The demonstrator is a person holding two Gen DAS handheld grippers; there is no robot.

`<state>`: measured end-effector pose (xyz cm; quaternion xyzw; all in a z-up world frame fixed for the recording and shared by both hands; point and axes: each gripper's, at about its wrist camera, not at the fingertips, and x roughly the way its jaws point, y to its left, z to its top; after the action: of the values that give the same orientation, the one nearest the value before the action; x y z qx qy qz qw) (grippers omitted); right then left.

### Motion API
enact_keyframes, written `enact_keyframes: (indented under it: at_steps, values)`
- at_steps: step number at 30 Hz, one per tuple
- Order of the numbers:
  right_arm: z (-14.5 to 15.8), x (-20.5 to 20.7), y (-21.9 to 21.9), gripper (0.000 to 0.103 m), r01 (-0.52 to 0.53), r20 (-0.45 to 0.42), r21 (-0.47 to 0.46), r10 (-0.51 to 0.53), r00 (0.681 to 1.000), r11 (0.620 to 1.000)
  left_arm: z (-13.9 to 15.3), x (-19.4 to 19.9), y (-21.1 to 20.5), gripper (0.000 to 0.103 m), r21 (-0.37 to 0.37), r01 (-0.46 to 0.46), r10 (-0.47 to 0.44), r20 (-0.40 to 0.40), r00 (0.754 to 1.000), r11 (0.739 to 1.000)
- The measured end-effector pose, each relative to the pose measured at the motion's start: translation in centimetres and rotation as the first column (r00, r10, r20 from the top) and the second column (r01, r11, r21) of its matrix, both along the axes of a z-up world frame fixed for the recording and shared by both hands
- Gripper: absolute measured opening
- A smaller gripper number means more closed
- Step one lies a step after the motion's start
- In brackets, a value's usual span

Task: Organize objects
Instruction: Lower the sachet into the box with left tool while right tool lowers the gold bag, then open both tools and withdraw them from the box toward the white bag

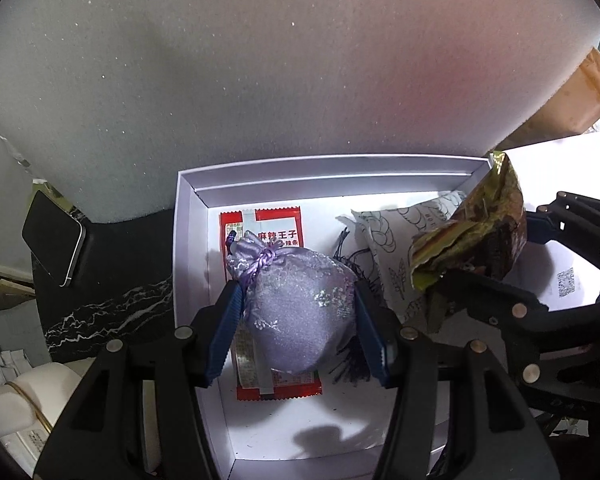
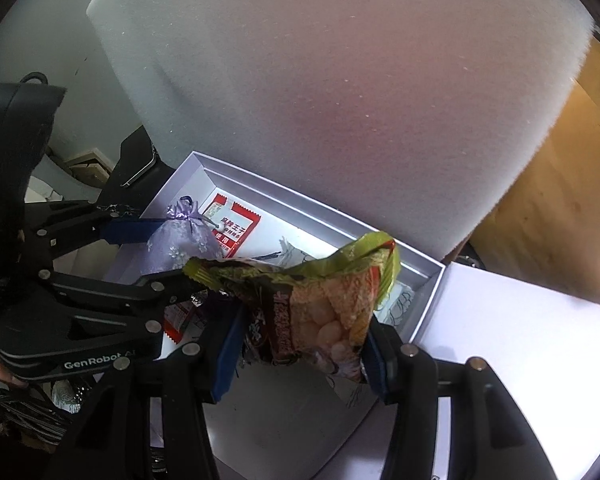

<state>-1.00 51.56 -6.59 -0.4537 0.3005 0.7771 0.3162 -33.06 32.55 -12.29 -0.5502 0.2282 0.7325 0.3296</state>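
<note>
My left gripper (image 1: 298, 322) is shut on a lilac drawstring pouch (image 1: 300, 312) and holds it over the open white box (image 1: 192, 216). The pouch also shows in the right wrist view (image 2: 180, 236). My right gripper (image 2: 300, 344) is shut on a green and brown snack packet (image 2: 320, 304) above the box's right part; that packet also shows in the left wrist view (image 1: 476, 240). In the box lie a red and white snack sachet (image 1: 278, 226) and a white sachet with leaf drawings (image 1: 396, 256).
A big grey foam block (image 1: 280, 72) stands right behind the box. A black phone (image 1: 54, 238) leans at the left on a black marbled surface (image 1: 112, 312). The white box lid (image 2: 520, 328) lies to the right. A cardboard box (image 1: 580, 96) is at the far right.
</note>
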Motion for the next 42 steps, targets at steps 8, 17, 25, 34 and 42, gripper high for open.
enact_keyframes:
  at_steps: [8,17,25,34,42]
  values:
    - [0.0,0.0,0.1,0.063,0.008,0.023,-0.037,-0.008,1.000,0.999,0.0,0.4,0.1,0.053,-0.002,-0.008,0.008,0.005,1.000,1.000]
    - [2.0,1.2,-0.5,0.071,0.036,0.043,0.027,-0.037,0.998,0.999,1.0,1.1,-0.2,0.055,-0.008,-0.037,0.037,-0.022,0.999,0.999]
    - [4.5,2.3,-1.5,0.071,0.040,0.024,0.063,-0.041,0.999,0.997,3.8,1.9,-1.0,0.062,0.027,-0.053,0.054,-0.042,0.998,0.998]
    - [8.2,3.2,-3.8,0.071,0.046,-0.005,0.118,-0.046,0.999,0.992,8.2,2.9,-2.7,0.065,0.075,-0.070,0.074,-0.051,0.996,0.995]
    - [11.4,3.6,-6.0,0.071,0.058,-0.018,0.170,-0.055,0.998,0.984,12.6,5.7,-4.6,0.067,0.107,-0.058,0.070,-0.114,0.991,0.993]
